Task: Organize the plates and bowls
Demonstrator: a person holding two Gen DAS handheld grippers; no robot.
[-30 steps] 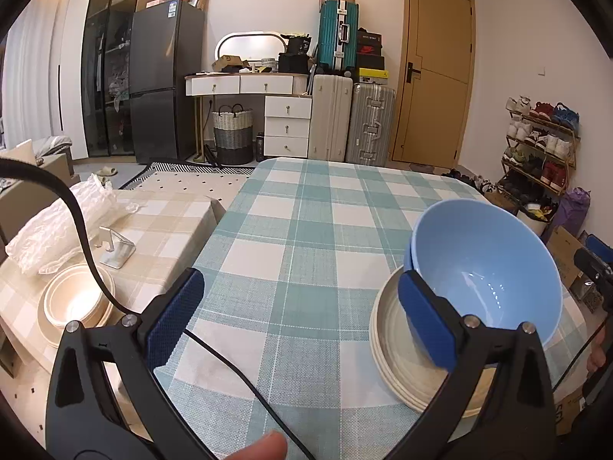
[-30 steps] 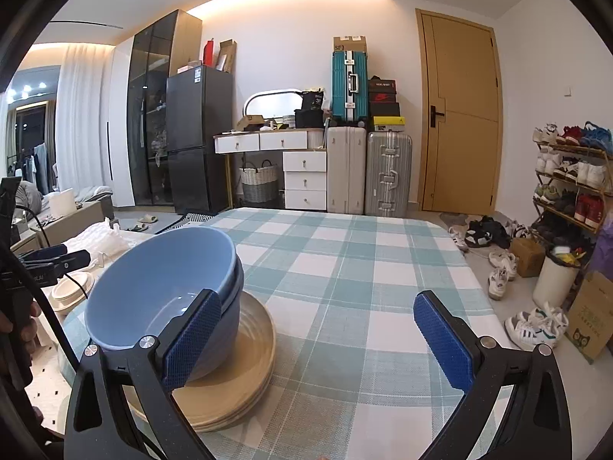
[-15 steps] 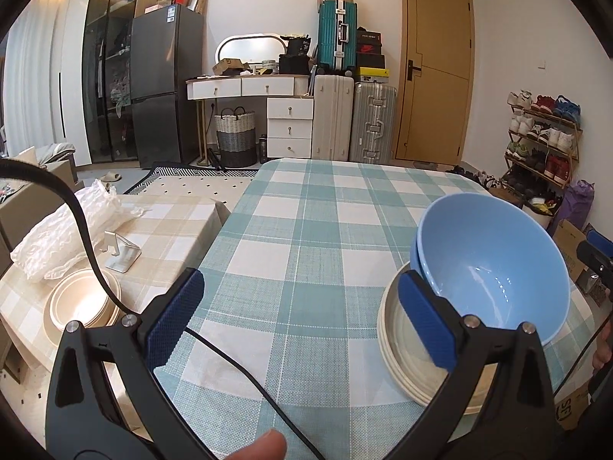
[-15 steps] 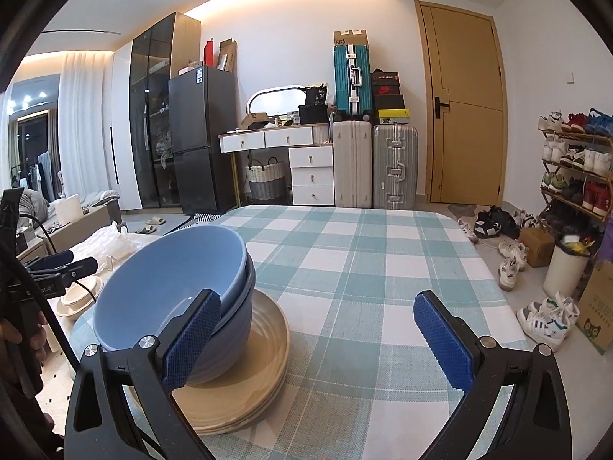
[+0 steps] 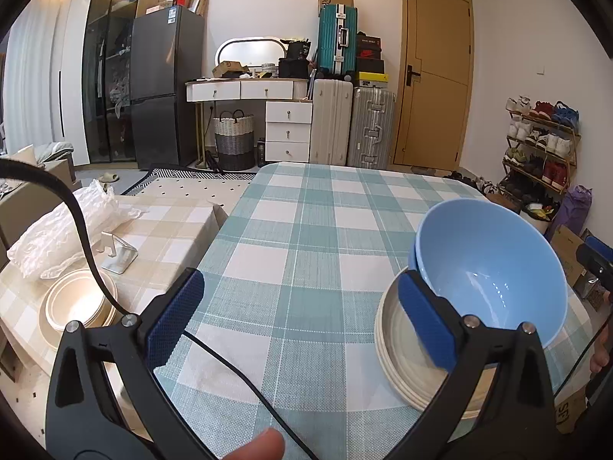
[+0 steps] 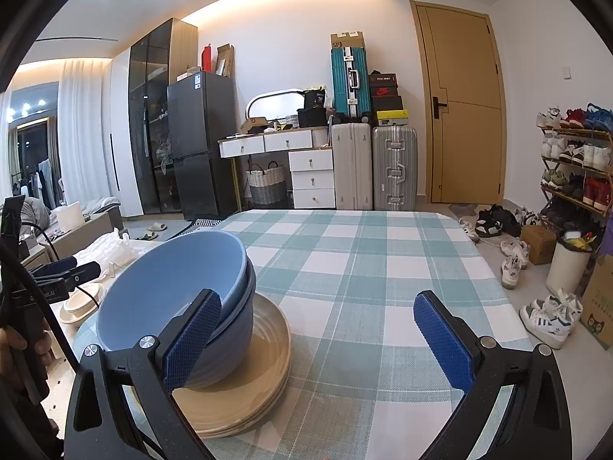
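blue bowls (image 6: 172, 291) nested | on beige plates (image 6: 253, 391) | table (image 6: 364, 268)

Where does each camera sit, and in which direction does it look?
Left wrist: sits on the left gripper, facing along the checked table toward the door; a fingertip shows below.
Right wrist: sits on the right gripper, facing the same wall; a hand shows at left.
Shared: blue bowls stacked on beige plates.
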